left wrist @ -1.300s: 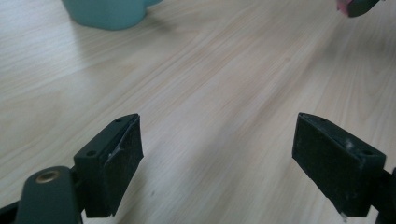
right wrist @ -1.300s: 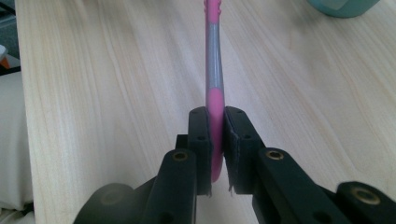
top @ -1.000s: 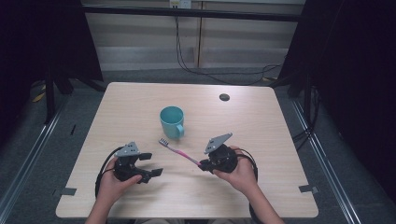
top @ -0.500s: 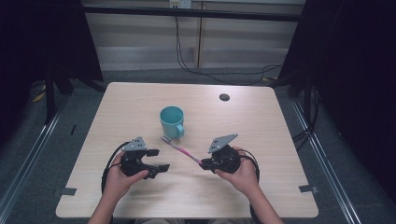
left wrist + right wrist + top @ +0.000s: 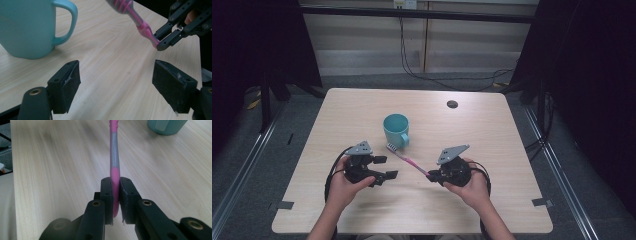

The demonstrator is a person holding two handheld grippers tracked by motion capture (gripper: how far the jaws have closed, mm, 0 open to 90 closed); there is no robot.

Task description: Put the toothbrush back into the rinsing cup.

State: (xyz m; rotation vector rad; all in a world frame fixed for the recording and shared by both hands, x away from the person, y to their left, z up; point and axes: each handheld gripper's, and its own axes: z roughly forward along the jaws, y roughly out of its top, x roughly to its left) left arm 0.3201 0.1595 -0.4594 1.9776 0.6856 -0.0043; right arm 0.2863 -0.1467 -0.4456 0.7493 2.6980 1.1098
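A pink and grey toothbrush (image 5: 407,159) hangs just above the table, its bristle head beside the teal mug (image 5: 395,129). My right gripper (image 5: 430,176) is shut on the pink end of its handle (image 5: 114,150), with the jaws pressed on both sides (image 5: 115,182). My left gripper (image 5: 386,167) is open to the left of the toothbrush, and its jaws have just been closing with nothing between them. In the left gripper view its pads (image 5: 116,65) stand wide over bare wood. The mug (image 5: 27,27) is at the upper left there, and the toothbrush (image 5: 140,22) and right gripper (image 5: 162,42) at the upper right.
The light wooden table (image 5: 492,130) has a small dark round disc (image 5: 452,104) near its far right edge. Strips of grey tape (image 5: 542,202) mark the near corners. The mug's base (image 5: 166,126) shows at the top right of the right gripper view.
My left gripper has risen and moved away from the person and a little right, toward the toothbrush. The right gripper and the toothbrush have stayed in place.
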